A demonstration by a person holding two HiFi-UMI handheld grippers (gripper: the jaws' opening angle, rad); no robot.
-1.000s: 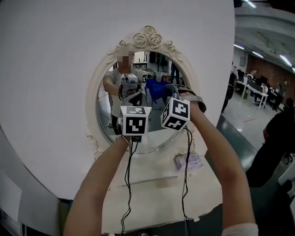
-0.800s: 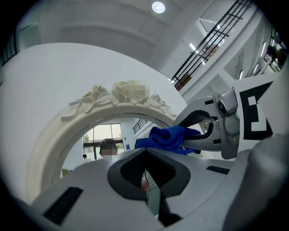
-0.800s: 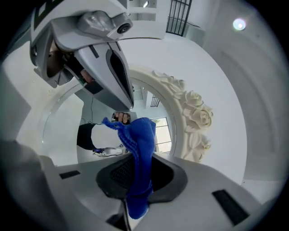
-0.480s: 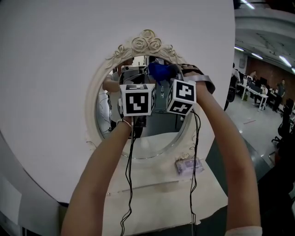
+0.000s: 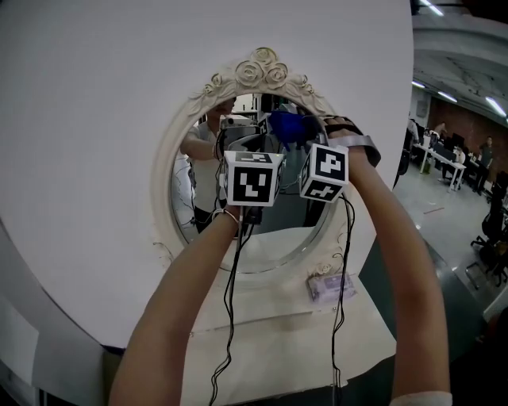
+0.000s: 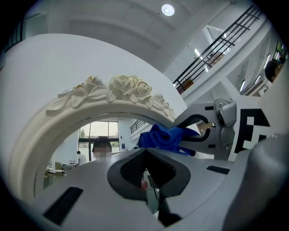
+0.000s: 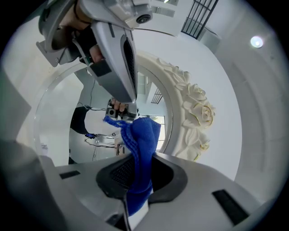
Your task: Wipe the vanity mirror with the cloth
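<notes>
Cloth (image 5: pixel 287 125), blue, pinched in right gripper (image 7: pixel 137 178): risen from mid-glass to top of vanity mirror (image 5: pixel 164 182), under its rose crest (image 5: pixel 266 70), wiping under way; left gripper (image 6: pixel 146 180) pressed together, empty.

Evenly bright under a ceiling lamp (image 6: pixel 168 9) — fisheye edges bend, corners black.

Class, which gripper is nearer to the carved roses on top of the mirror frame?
Right. The right gripper, shut on the blue cloth, is just below the roses, at the glass's top; the left gripper sits lower, beside it.
</notes>
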